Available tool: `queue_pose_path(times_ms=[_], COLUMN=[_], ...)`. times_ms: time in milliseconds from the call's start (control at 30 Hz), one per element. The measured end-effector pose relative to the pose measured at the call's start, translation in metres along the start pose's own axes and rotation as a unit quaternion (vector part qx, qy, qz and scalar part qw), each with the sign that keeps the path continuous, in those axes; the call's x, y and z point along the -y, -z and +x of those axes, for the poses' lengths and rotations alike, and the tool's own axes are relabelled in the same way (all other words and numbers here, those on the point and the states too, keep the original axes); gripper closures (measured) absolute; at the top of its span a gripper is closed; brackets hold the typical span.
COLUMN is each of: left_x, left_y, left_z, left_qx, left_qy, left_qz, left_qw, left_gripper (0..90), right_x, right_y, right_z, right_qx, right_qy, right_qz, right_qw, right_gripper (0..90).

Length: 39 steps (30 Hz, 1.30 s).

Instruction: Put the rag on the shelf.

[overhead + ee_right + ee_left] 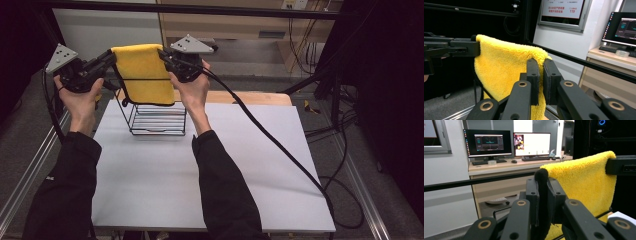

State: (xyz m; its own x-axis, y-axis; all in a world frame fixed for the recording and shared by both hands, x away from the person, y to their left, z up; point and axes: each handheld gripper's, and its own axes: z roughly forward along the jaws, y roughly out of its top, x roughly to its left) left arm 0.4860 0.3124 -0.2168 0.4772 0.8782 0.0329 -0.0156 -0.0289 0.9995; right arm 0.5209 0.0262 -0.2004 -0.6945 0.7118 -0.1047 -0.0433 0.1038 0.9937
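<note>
Both forearms reach forward, raised, left tool (111, 56) and right tool (162, 54) pointing inward, jaws clamped

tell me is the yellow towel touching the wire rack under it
Touching. In the high view the yellow towel hangs down over the top of the wire rack, its lower edge lying against the rack's upper wires.

Dim room — desk (506, 166), two monitors (488, 143)
</note>
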Motion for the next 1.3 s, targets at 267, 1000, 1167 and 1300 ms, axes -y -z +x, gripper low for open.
queue_pose_path(times_ms=[267, 1000, 1167, 1300], left_x=[0.002, 0.016, 0.023, 0.027], left_y=[0.01, 0.032, 0.035, 0.037], left_z=[0.0, -0.014, -0.017, -0.019], left_qx=[0.005, 0.017, 0.021, 0.022], left_qy=[-0.002, -0.02, -0.024, -0.028], left_qz=[-0.004, 0.049, 0.063, 0.075], left_qw=[1.0, 0.9984, 0.9975, 0.9965], left_gripper=[80.7, 79.6, 79.1, 78.3], right_x=[0.0, 0.011, 0.016, 0.02], right_y=[0.005, 0.026, 0.029, 0.03], right_z=[0.008, 0.025, 0.028, 0.03], right_qx=[-0.01, -0.036, -0.044, -0.05], right_qy=[0.014, 0.013, 0.02, 0.021], right_qz=[-0.003, 0.046, 0.064, 0.077], right_qw=[0.9999, 0.9982, 0.9968, 0.9956], right_gripper=[84.5, 84.0, 83.7, 83.7])
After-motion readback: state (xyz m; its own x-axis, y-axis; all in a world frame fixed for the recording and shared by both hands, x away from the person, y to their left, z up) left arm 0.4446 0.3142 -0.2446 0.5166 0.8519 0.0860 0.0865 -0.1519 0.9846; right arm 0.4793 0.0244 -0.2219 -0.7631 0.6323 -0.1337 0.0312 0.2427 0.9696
